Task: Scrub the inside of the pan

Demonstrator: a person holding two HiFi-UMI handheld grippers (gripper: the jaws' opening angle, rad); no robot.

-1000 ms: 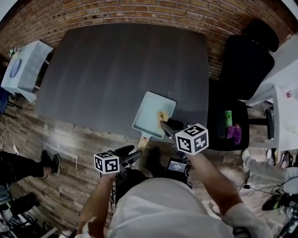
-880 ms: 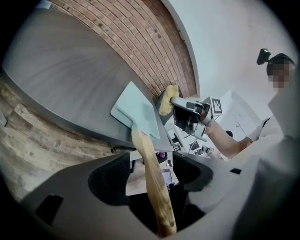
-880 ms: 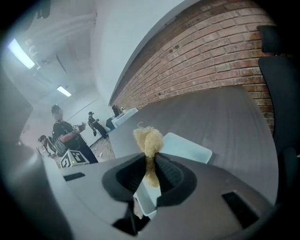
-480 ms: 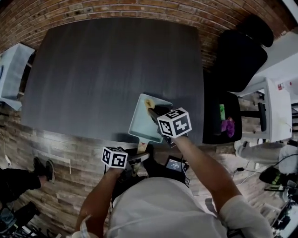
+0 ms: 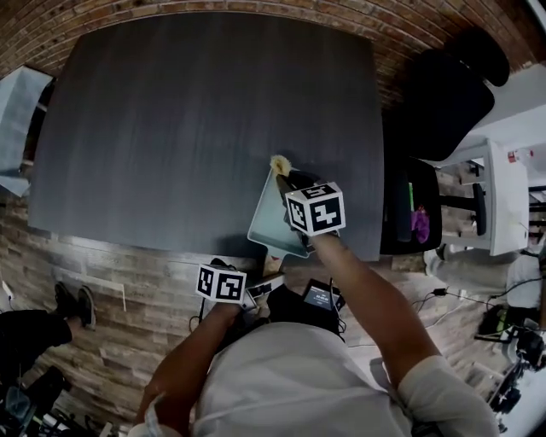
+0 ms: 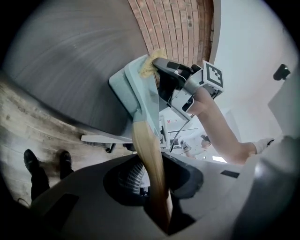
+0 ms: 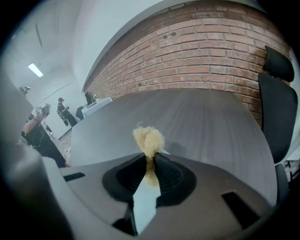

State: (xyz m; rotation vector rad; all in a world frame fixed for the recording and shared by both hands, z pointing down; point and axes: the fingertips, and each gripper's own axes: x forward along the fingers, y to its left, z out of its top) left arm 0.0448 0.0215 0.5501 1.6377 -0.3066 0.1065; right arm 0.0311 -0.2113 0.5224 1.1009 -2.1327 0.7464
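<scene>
A pale blue square pan (image 5: pixel 277 220) with a wooden handle (image 5: pixel 275 256) sits at the near edge of the dark table (image 5: pixel 188 128), tipped up on one side. My left gripper (image 5: pixel 266 283) has its jaws closing on the handle (image 6: pixel 149 159), which runs between them and touches the pads. My right gripper (image 5: pixel 287 181) is over the pan's far corner, shut on a yellowish fuzzy scrubber (image 5: pixel 279 162). In the right gripper view the scrubber (image 7: pixel 149 139) sticks out of the gripper (image 7: pixel 150 165). The left gripper view shows the pan (image 6: pixel 136 89) edge-on.
A black office chair (image 5: pixel 444 94) stands right of the table, with a white side table (image 5: pixel 512 205) beyond it. A brick wall (image 5: pixel 256 13) runs behind the table. A bystander's shoes (image 5: pixel 72 300) are on the wood floor at left. People (image 7: pixel 63 112) stand far back.
My left gripper has come in under the pan's handle and its jaws have narrowed round it. The right gripper with the scrubber has slid from inside the pan to its far corner. The pan has tipped.
</scene>
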